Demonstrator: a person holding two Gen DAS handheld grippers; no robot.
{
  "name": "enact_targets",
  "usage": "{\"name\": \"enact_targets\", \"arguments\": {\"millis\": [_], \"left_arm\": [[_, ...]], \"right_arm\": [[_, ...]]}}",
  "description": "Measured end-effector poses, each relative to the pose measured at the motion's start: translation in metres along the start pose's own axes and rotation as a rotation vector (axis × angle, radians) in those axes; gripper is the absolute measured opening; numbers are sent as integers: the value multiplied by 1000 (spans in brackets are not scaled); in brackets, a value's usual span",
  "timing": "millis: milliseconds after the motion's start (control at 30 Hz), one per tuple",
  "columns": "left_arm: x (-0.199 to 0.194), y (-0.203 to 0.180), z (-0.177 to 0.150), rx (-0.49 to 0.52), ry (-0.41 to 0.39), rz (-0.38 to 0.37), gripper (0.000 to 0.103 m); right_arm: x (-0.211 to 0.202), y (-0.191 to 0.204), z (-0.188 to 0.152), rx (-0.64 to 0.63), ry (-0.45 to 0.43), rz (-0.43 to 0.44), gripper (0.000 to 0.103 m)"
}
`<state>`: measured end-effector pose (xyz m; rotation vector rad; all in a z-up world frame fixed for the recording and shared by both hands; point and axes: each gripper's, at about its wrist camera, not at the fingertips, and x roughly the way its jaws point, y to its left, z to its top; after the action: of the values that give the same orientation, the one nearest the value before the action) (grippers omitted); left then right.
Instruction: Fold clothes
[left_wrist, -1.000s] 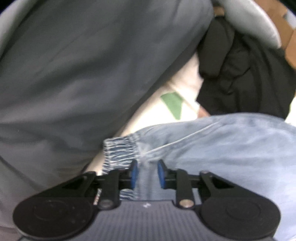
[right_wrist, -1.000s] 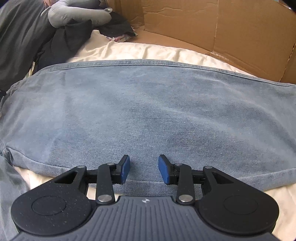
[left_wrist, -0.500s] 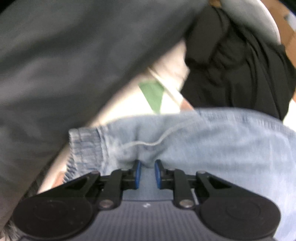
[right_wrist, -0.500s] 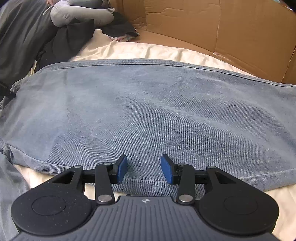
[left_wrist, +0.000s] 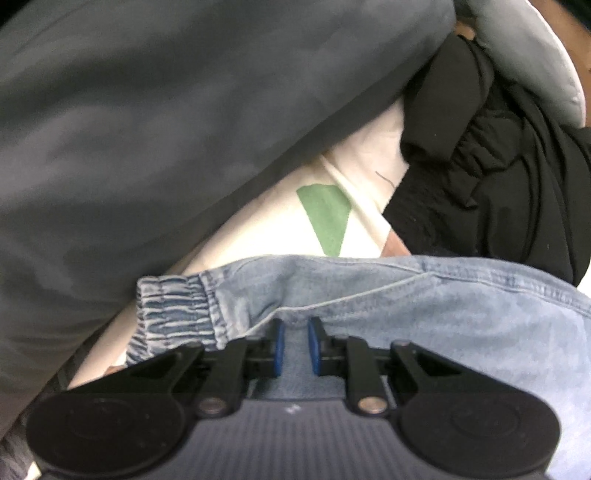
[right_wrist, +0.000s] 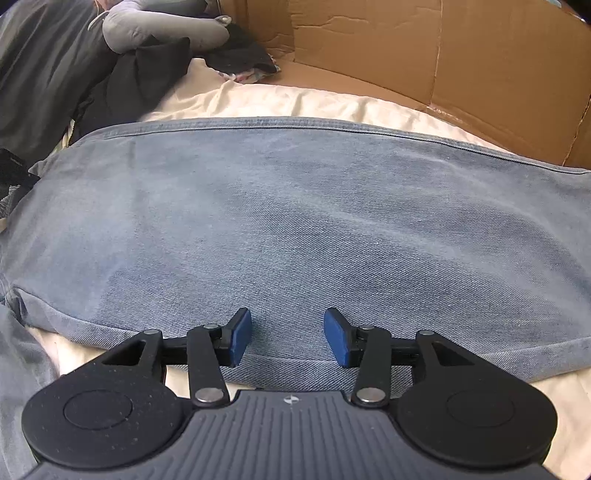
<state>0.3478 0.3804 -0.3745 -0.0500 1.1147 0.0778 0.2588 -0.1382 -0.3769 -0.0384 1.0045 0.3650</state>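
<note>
Light blue jeans lie spread flat across a cream sheet in the right wrist view. My right gripper hovers over their near hem; its jaws are opening, and the pads stand apart above the denim without pressing it. In the left wrist view the jeans show a gathered elastic edge at the left. My left gripper is shut on a pinch of denim just right of that elastic edge, and the cloth bunches up at the blue pads.
A large dark grey garment fills the upper left of the left wrist view, with a black garment at the right and a green patch on the white cloth between. Cardboard walls stand behind the jeans. A grey padded thing lies at the back left.
The right gripper's jaws have spread wider over the hem. The left gripper has sunk a little with the denim still pinched, and the elastic edge has shifted in its view.
</note>
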Motion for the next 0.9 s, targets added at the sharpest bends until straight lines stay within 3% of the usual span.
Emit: {"name": "enact_targets", "arguments": {"millis": [200,367,533,667,900], "left_arm": [[-11,-8,4,47,36,62,12],[-39,-24,-6,78,10,65,26],[-59,-43,-25,113,15,44,29],[-73,-58,-46,142,27,16,37],[-87,-93,-81,160,36,-56,37]], "right_arm": [[-4,-4,-4,-27,6,-36,51],[-11,-23,-9,-4,23,-148,50],[-17,-50,-8,57,43,-243,50],[-31,-61,-5,123,29,-251,50],[-61,-59,-6,170,-30,-203,50]]}}
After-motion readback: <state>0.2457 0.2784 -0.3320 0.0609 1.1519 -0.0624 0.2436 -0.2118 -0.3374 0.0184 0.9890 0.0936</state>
